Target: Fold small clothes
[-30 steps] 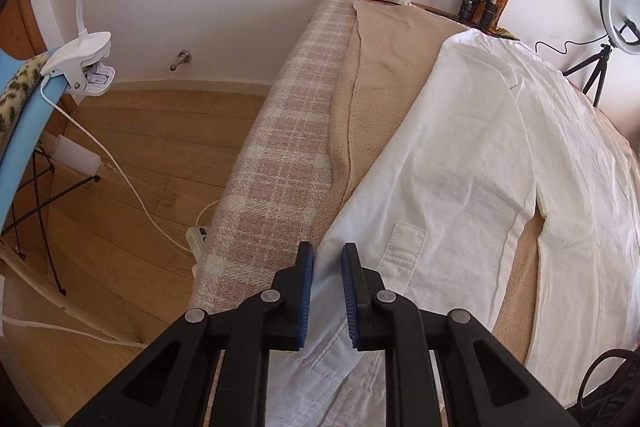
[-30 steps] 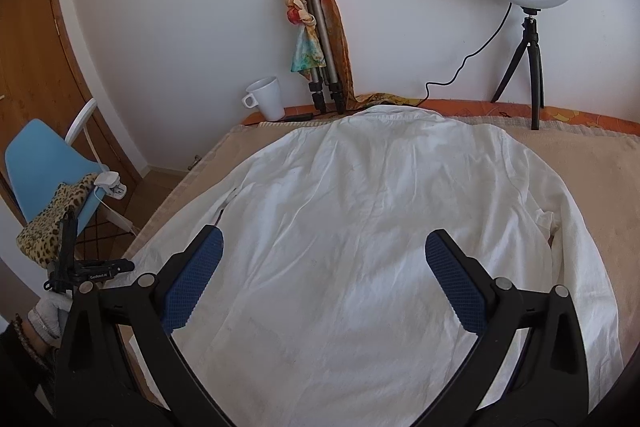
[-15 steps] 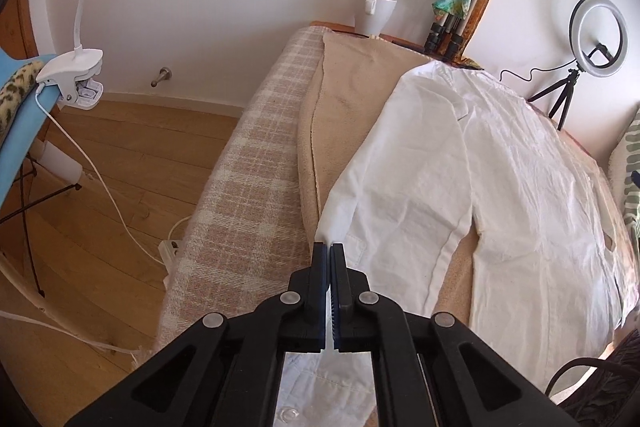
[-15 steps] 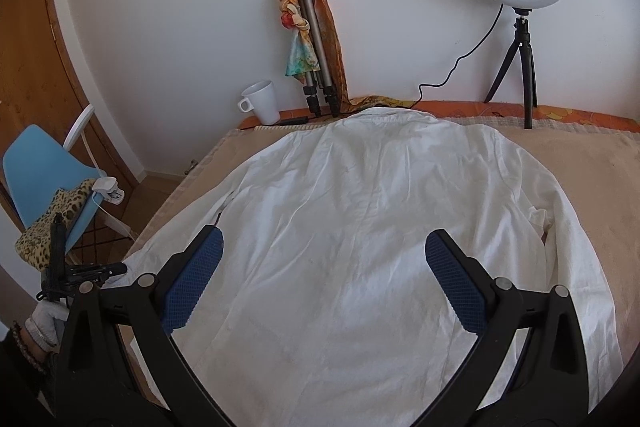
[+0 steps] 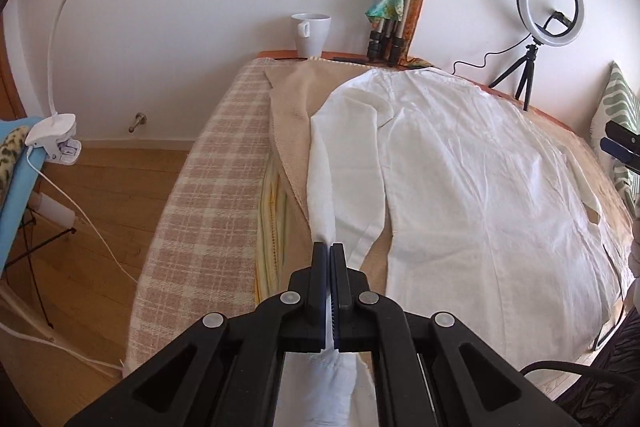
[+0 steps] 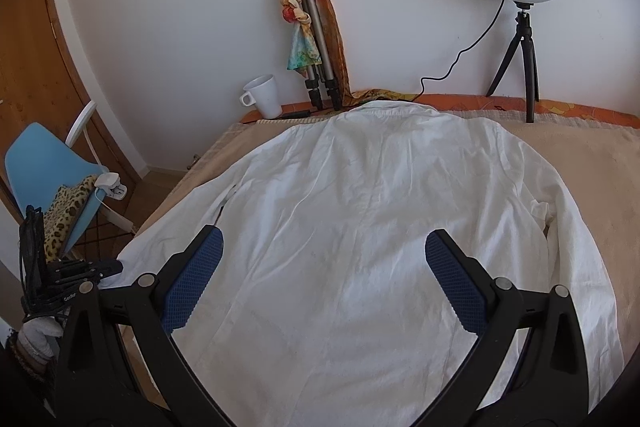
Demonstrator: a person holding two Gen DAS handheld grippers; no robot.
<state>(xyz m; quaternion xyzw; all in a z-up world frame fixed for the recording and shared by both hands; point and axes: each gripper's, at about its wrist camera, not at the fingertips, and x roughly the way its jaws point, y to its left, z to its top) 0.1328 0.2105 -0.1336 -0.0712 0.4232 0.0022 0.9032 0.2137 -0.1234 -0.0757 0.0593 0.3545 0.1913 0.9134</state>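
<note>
A white long-sleeved shirt [image 5: 472, 187] lies back-up on a beige blanket [image 5: 294, 95] over the bed. My left gripper [image 5: 330, 251] is shut on the end of the shirt's left sleeve [image 5: 320, 179], which rises off the bed in a taut ridge to the jaws. In the right wrist view the same shirt [image 6: 360, 227] fills the middle. My right gripper [image 6: 322, 259] hovers above its lower back, wide open with nothing between the blue pads. The left gripper [image 6: 114, 268] shows at that view's left edge with the cuff.
A white mug [image 5: 311, 32], a folded tripod with a scarf [image 5: 394, 7] and a ring light on a small tripod [image 5: 550, 11] stand along the wall behind the bed. A blue chair [image 6: 44, 171] with a clip lamp [image 5: 56, 139] stands left, over wooden floor with cables.
My left gripper has closed on the sleeve end and lifted it, pulling the sleeve up off the bed. The right gripper has stayed where it was, open.
</note>
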